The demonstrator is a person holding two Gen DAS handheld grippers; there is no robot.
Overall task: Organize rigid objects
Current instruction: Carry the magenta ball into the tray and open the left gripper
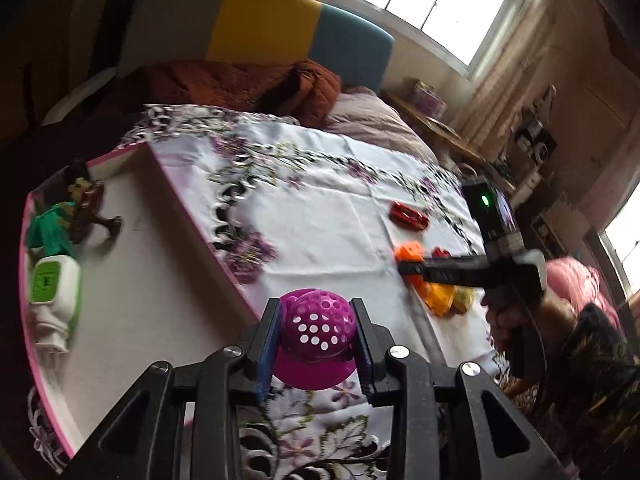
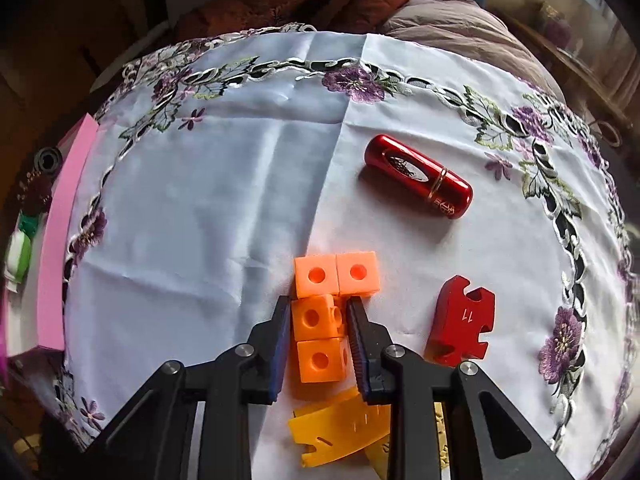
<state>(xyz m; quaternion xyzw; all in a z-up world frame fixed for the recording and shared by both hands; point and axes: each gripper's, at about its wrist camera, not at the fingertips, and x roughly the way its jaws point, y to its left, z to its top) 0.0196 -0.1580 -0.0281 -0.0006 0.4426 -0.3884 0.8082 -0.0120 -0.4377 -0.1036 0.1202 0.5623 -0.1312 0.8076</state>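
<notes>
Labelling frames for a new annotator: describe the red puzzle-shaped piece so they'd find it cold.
On the white tablecloth with purple embroidered flowers, look right of the orange cube cluster in the right wrist view. The red puzzle piece lies there, flat, notched like a jigsaw tab and stamped with a number; the red capsule beyond it is a smooth, glossy cylinder.

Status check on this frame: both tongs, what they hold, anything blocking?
Left tongs shut on purple perforated cap, lifted near white tray. Right tongs shut on orange cube block on tablecloth. Nothing blocking.
</notes>
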